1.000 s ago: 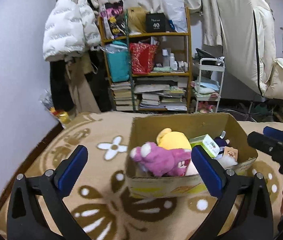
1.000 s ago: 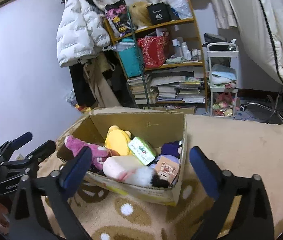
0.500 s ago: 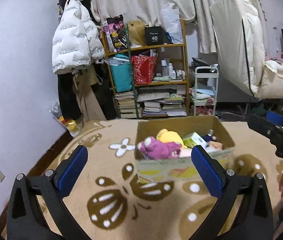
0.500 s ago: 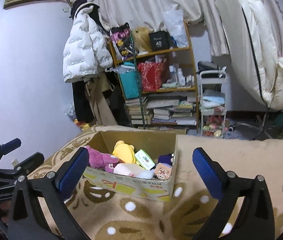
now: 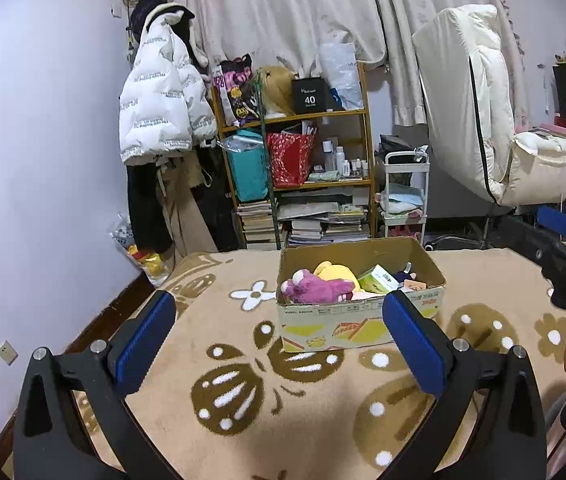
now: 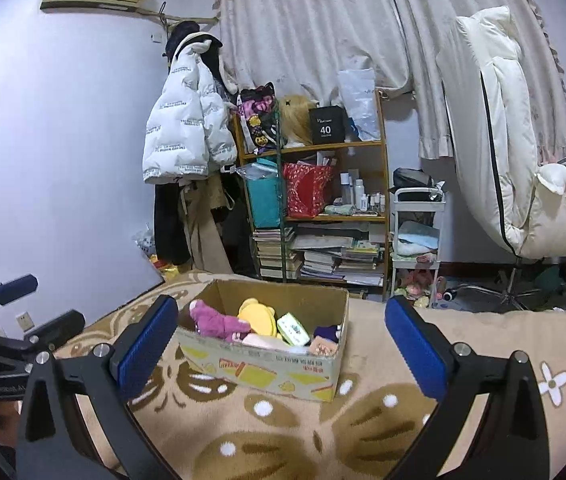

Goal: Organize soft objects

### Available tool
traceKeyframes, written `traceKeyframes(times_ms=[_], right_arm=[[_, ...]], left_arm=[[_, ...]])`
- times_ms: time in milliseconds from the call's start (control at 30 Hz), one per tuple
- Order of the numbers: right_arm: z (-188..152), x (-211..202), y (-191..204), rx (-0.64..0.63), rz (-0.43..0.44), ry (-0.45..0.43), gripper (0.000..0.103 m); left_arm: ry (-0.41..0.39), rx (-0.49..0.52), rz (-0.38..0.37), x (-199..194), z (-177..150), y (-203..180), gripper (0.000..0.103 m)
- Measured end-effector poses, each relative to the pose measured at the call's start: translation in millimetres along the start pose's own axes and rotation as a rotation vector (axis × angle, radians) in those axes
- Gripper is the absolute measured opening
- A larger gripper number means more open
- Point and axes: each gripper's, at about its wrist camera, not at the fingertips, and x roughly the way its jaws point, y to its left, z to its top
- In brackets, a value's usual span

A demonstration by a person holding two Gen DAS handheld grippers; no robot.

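An open cardboard box (image 5: 347, 326) (image 6: 267, 368) sits on a beige flowered blanket (image 5: 243, 392). Inside lie a purple plush (image 5: 317, 286) (image 6: 219, 322), a yellow plush (image 5: 335, 270) (image 6: 257, 314), a green tissue pack (image 5: 379, 279) (image 6: 293, 328) and other small soft items. My left gripper (image 5: 279, 334) is open and empty, held back from the box's front. My right gripper (image 6: 279, 338) is open and empty, also back from the box. Each gripper shows at the edge of the other's view: the right (image 5: 563, 256) and the left (image 6: 11, 320).
Behind the bed stand a wooden shelf (image 5: 303, 184) with books and bags, a white jacket (image 5: 163, 108) on a rack, a small white cart (image 5: 405, 196) and a cream chair (image 5: 495, 152). The wall is at the left.
Both grippers have pulled up and back from the box, which now looks smaller and farther away. Both stayed open and empty.
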Motion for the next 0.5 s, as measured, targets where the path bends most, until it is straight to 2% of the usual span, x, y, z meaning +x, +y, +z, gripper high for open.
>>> traceKeyframes(times_ms=[100, 300, 500], right_arm=[[-8.2, -0.8, 1.7, -0.001, -0.010, 0.022, 0.103], [-17.5, 4.1, -5.9, 0.025, -0.016, 0.066, 0.103], [-24.1, 11.7, -14.1, 0.047, -0.033, 0.097, 0.103]], left_arm=[[-0.037, 0.009, 0.025, -11.0, -2.2, 0.8, 0.102], [-0.056, 0.000, 0.023, -12.3, -7.4, 4.5, 0.102], [-0.020, 0.008, 0.025, 4.8, -14.6, 4.0, 0.102]])
